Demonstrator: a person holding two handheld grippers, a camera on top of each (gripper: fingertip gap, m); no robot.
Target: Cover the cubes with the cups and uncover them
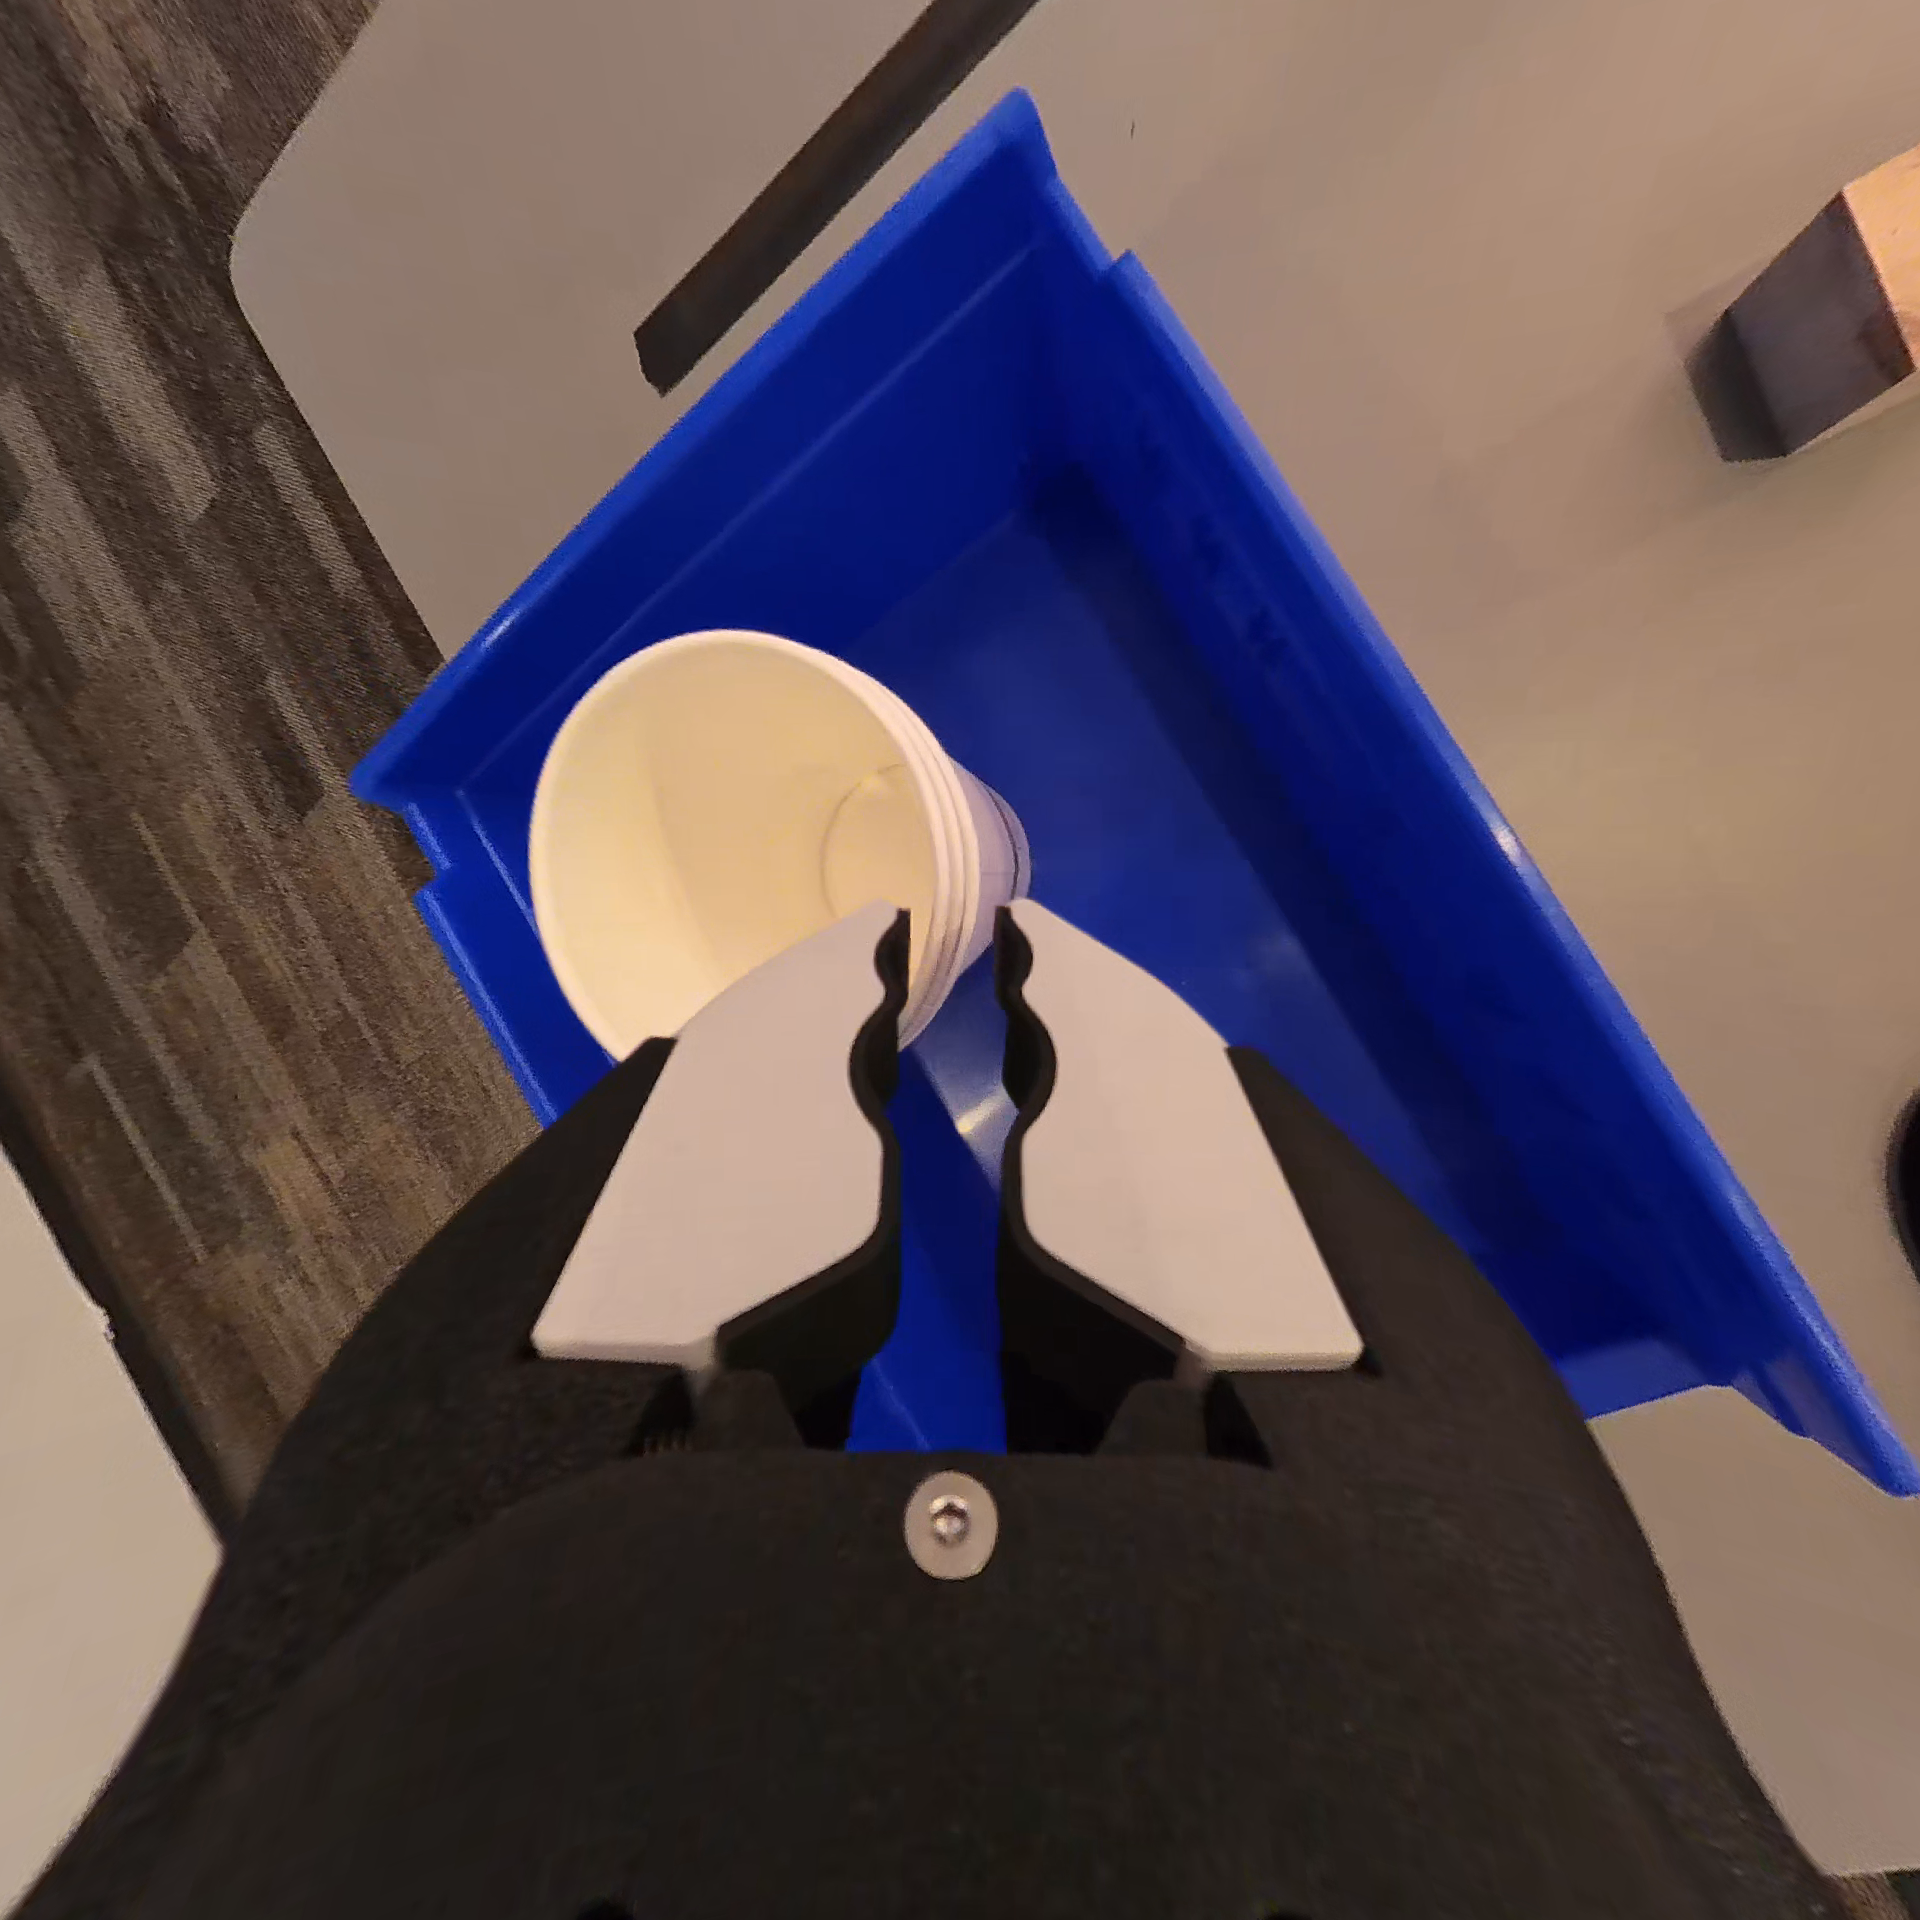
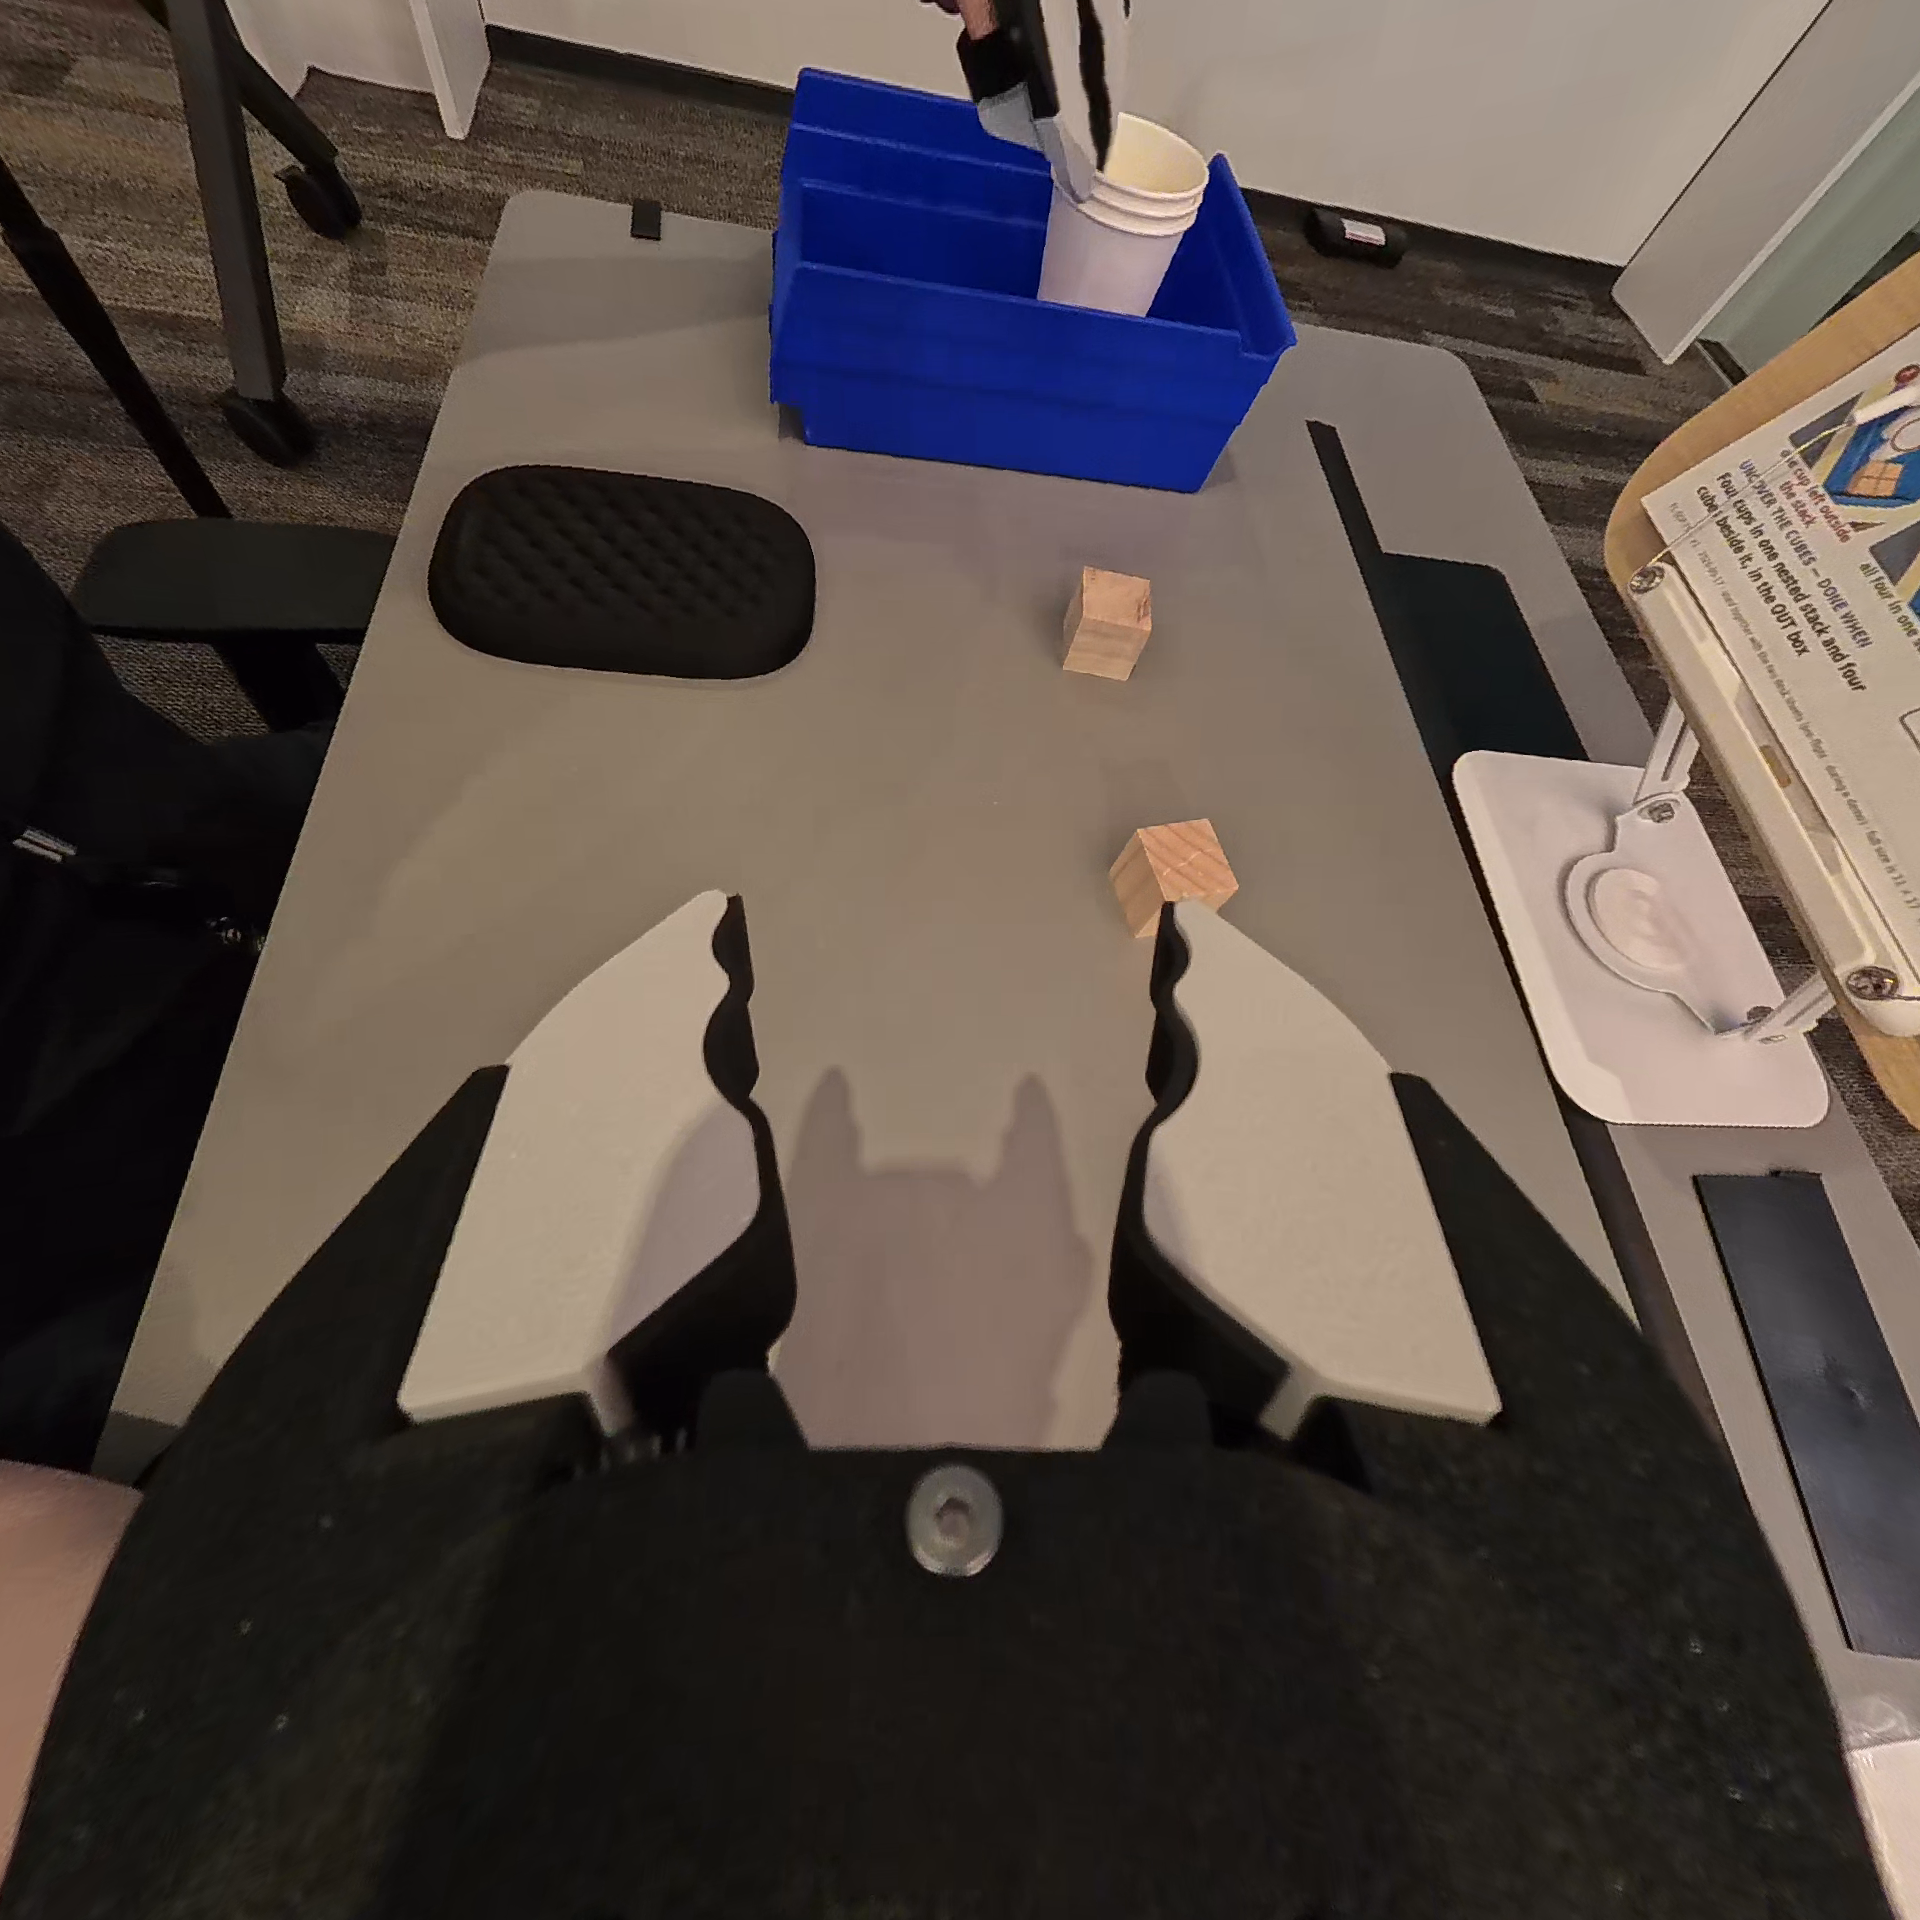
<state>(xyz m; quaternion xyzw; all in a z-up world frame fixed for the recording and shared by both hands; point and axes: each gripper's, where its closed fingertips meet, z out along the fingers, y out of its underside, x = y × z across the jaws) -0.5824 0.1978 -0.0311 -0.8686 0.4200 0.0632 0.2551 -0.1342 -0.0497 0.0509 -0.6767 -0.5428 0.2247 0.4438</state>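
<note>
White nested cups (image 2: 1117,234) tilted in blue bin; two wooden cubes (image 2: 1108,637) (uncovered) on table.

A grey table (image 2: 644,935) stood on mottled brown-grey carpet (image 2: 114,187), with a white wall (image 2: 1455,94) beyond it, a dark chair (image 2: 208,613) at its left and wheeled legs (image 2: 249,312) behind that.

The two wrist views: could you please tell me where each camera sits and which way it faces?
Left wrist view: on the left gripper, looking down into the blue bin; its fingers pinch the cup stack rim.
Right wrist view: on the right gripper, open above the table, facing two wooden cubes and the bin.
Shared: bin, cup stack, left gripper.
</note>
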